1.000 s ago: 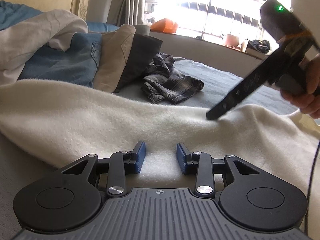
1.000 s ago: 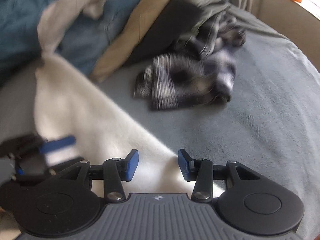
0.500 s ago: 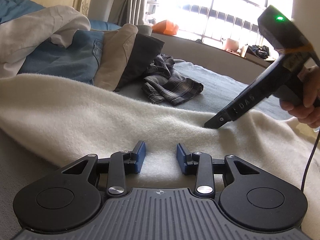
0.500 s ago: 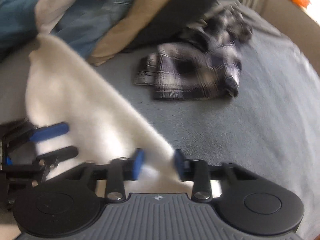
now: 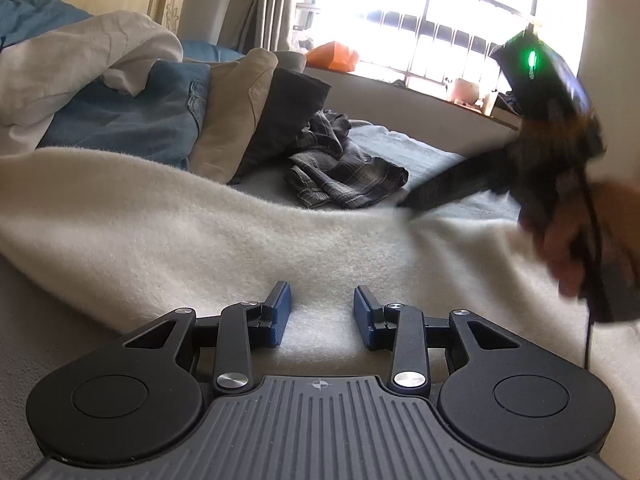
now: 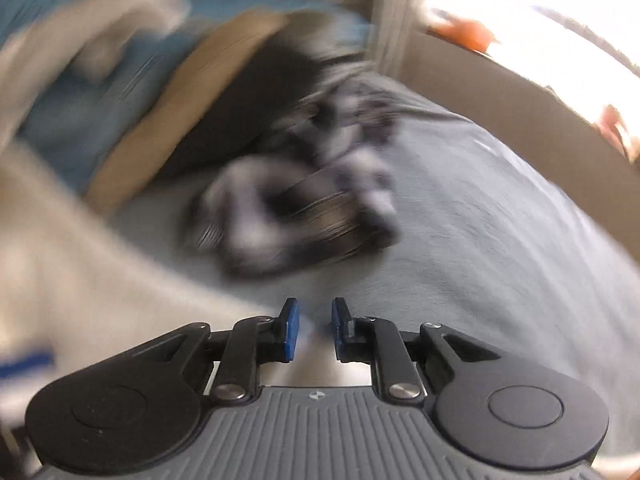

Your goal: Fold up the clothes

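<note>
From the left wrist, the cream fleecy garment (image 5: pixel 248 240) lies spread across the grey bed cover (image 5: pixel 432 160), its long axis running side to side; the left gripper (image 5: pixel 322 312) sits over its near part, fingers moderately apart, the fleece under them but not pinched. At the far right edge, the right gripper (image 5: pixel 404 202), carried by a hand (image 5: pixel 568 252), meets the garment's far hem, so that hand is nearer the edge to lift. From the right wrist, heavily blurred, the narrow jaws have just been closing then easing slightly; pale fabric shows low between the pads (image 6: pixel 291 330), but whether it is pinched I cannot tell. A crumpled plaid shirt (image 6: pixel 296 216) lies beyond.
</note>
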